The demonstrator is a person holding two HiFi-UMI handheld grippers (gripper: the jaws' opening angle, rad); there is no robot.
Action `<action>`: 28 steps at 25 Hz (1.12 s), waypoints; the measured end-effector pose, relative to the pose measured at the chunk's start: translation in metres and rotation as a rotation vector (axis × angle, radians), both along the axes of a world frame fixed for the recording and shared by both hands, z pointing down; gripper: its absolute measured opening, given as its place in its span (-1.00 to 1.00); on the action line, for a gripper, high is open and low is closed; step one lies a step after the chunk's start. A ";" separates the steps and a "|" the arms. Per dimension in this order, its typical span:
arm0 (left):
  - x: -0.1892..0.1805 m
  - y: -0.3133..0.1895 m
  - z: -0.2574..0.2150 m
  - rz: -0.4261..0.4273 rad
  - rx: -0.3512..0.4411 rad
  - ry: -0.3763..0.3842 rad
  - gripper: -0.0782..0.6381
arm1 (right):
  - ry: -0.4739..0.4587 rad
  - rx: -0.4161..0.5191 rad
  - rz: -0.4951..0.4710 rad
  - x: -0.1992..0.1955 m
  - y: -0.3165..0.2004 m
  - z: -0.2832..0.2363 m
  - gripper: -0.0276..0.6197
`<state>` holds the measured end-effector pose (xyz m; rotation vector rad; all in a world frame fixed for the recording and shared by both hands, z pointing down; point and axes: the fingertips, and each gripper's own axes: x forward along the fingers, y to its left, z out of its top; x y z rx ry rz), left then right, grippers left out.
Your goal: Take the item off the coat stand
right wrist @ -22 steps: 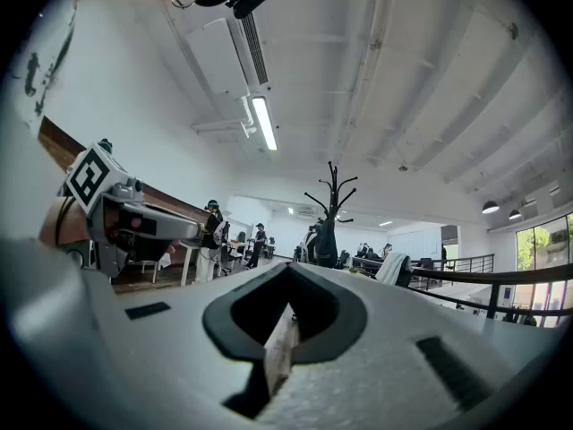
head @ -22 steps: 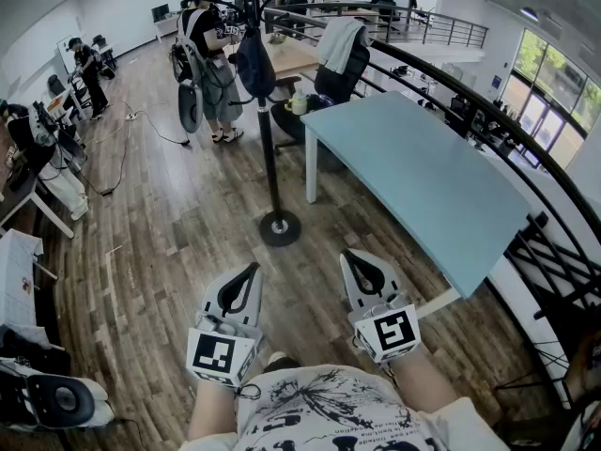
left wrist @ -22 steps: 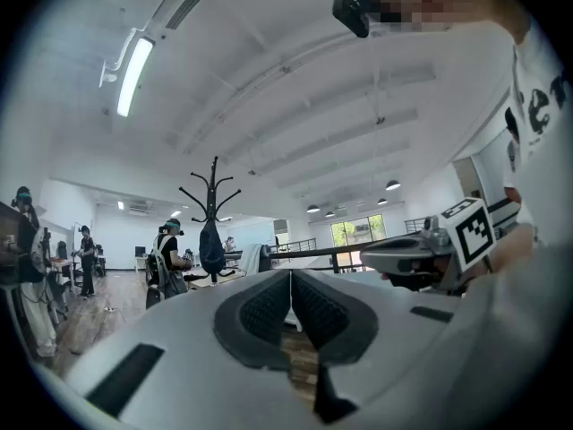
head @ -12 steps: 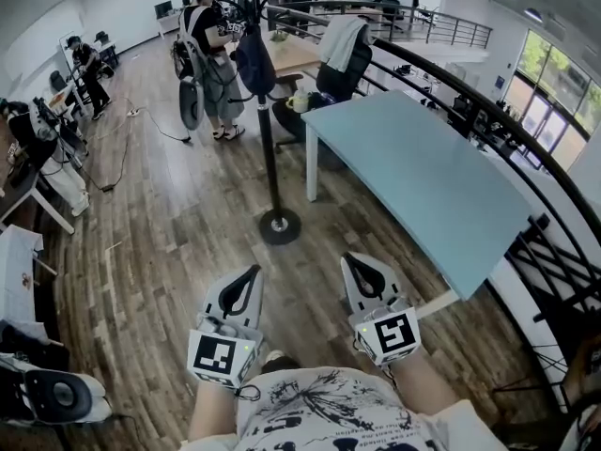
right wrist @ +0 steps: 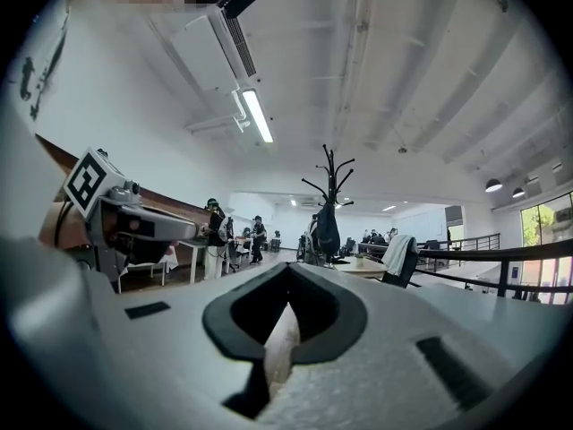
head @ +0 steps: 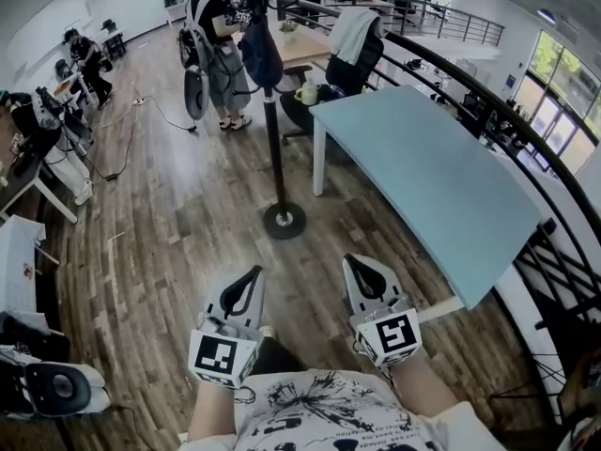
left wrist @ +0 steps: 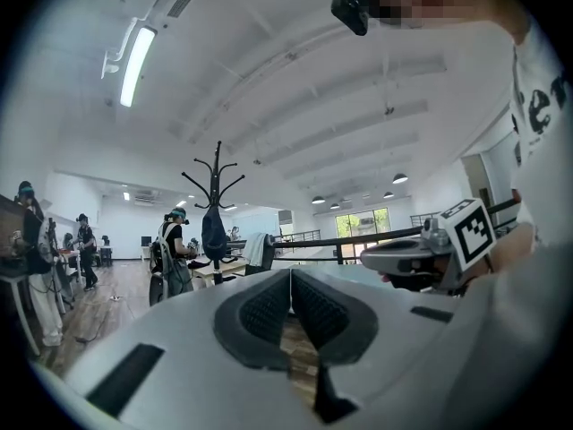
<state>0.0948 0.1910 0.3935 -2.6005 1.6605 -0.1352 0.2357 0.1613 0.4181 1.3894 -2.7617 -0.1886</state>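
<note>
The item I'm after is a dark blue bag, and it hangs high on the coat stand, close against the black pole, below the branching hooks. In the left gripper view the bag shows as a long dark drop shape under those hooks. I can't make out which hook carries it, or what sort of strap it hangs by.

The stand's round base sits on the wooden floor, just beside the near corner of a light blue table. Past the stand, another person wearing gear stands by it, and a dark chair with a pale cloth draped over its back sits at the table's far end.

Both grippers are low, near my body and well apart from the stand, noses pointing toward it. The left gripper has its ribbed pads pressed together with only a thin seam between them and nothing in it. The right gripper is likewise closed all the way and empty; only floor shows through the slit below its pads.

As I judge it, the task has not begun in any real sense: the bag is untouched on the stand. All of it is left to do: close in on the stand, raise a gripper to the bag's height, part the jaws, grip the bag or its loop, and lift it clear of the hook.
</note>
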 end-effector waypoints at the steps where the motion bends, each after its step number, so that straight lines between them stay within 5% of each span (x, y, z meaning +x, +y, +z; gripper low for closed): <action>1: -0.005 -0.005 0.002 -0.007 -0.004 0.001 -0.77 | 0.002 -0.004 -0.005 -0.004 -0.007 0.003 -0.93; 13: -0.113 -0.133 0.024 -0.030 -0.019 0.028 -0.77 | 0.020 -0.037 -0.016 -0.110 -0.137 0.023 -0.93; 28: -0.266 -0.353 -0.013 0.080 0.011 0.029 -0.77 | -0.001 -0.036 0.154 -0.247 -0.352 -0.007 -0.93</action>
